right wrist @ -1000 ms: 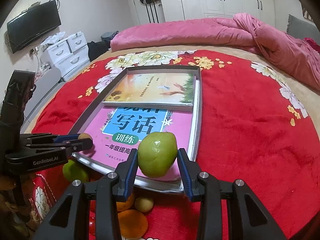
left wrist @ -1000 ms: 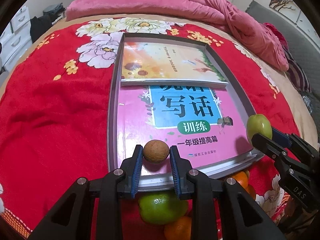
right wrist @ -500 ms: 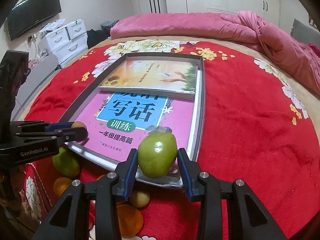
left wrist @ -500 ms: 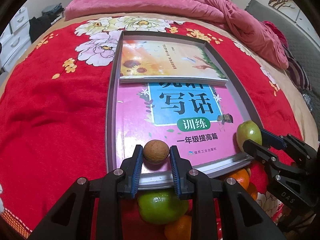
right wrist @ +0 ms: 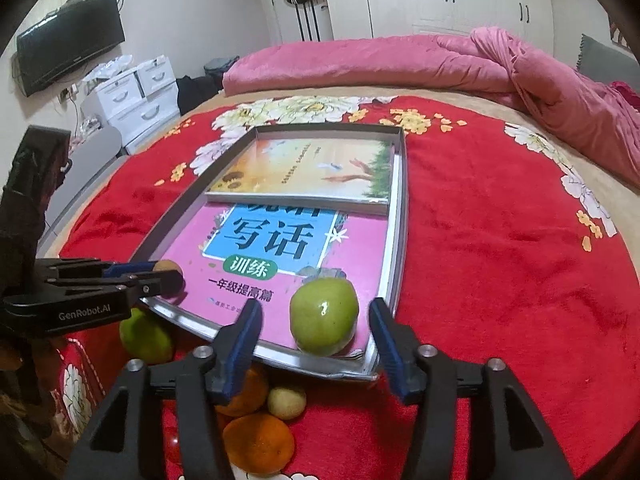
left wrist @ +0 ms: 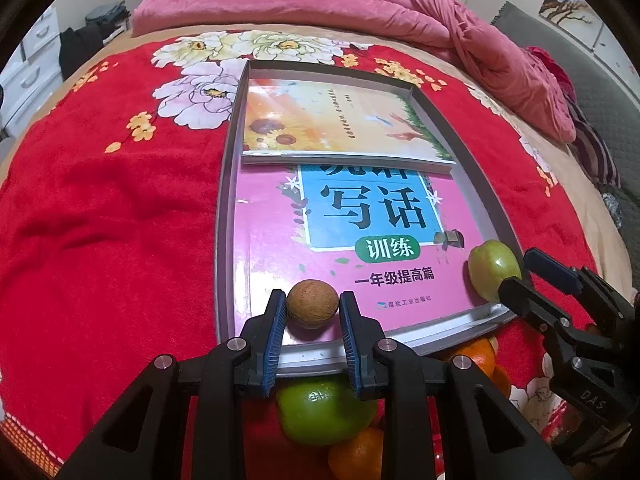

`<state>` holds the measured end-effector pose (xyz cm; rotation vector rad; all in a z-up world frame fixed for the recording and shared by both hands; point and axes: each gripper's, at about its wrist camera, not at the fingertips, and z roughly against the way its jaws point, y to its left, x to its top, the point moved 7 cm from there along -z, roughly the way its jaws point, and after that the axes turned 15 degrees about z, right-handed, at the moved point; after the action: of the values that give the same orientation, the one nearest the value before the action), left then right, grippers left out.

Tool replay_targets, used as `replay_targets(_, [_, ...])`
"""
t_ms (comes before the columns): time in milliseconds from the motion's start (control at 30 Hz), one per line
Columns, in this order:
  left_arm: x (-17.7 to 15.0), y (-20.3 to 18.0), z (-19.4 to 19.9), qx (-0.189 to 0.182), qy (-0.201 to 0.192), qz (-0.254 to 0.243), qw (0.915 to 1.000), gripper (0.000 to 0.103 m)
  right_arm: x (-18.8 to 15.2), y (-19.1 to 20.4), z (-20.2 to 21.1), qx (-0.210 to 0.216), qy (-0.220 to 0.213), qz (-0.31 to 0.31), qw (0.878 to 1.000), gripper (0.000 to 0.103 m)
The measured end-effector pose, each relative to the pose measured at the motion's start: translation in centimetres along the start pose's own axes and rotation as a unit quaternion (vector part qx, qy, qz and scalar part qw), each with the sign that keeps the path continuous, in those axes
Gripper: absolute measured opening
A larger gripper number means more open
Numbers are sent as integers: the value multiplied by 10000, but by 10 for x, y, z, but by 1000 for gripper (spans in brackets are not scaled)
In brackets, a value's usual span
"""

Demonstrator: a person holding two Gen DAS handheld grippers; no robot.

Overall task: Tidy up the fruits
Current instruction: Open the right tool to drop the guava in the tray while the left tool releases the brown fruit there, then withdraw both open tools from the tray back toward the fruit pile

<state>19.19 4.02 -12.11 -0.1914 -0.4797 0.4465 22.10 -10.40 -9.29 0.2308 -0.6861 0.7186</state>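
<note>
The right gripper (right wrist: 316, 320) has just been opening, and the green fruit (right wrist: 323, 316) sits freed between its spread jaws on the pink book (right wrist: 280, 248) in the tray (right wrist: 402, 216), at the near right corner. The left gripper (left wrist: 313, 312) clamps a small brown fruit (left wrist: 312, 308) over the near left edge, so that hand is nearer the next drop.

The left gripper (left wrist: 312, 312) clamps a brown round fruit (left wrist: 312, 303) over the pink book (left wrist: 352, 256).

Oranges (right wrist: 258, 442) partly behind fingers (right wrist: 240, 344)
</note>
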Motion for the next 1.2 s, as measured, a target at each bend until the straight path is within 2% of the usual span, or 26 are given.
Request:
replay_targets(233, [0, 1, 0, 4, 4, 2, 10000, 29, 5, -2, 11, -80, -203, -7, 9998, 63])
replay_targets(367, [-1, 1, 1, -36, 20, 43, 10000, 37, 4, -2, 11, -124, -175, 32, 9998, 63])
replay_targets(533, [0, 2, 5, -82, -17, 80, 9999, 40, 4, -1, 13, -152, -217, 49, 9996, 65])
replay_targets(600, [1, 1, 9, -141, -39, 103, 9998, 44, 4, -1, 15, -195, -239, 69, 9995, 72])
replay_targets(767, [4, -4, 26, -274, -217, 129, 9993, 60, 7, -2, 22, -256, -356, 95, 9990, 73])
replay_targets(967, [9, -6, 44, -349, -380, 155, 9985, 68, 8, -7, 27, -326, -432, 35, 9985, 75])
replay_targets(1100, [9, -8, 54, -443, -421, 181, 9980, 75, 10, -10, 33, -360, -551, -35, 9978, 84])
replay_targets(1200, [10, -9, 61, -460, -477, 155, 9977, 75, 12, -12, 38, -407, -645, -62, 9971, 85])
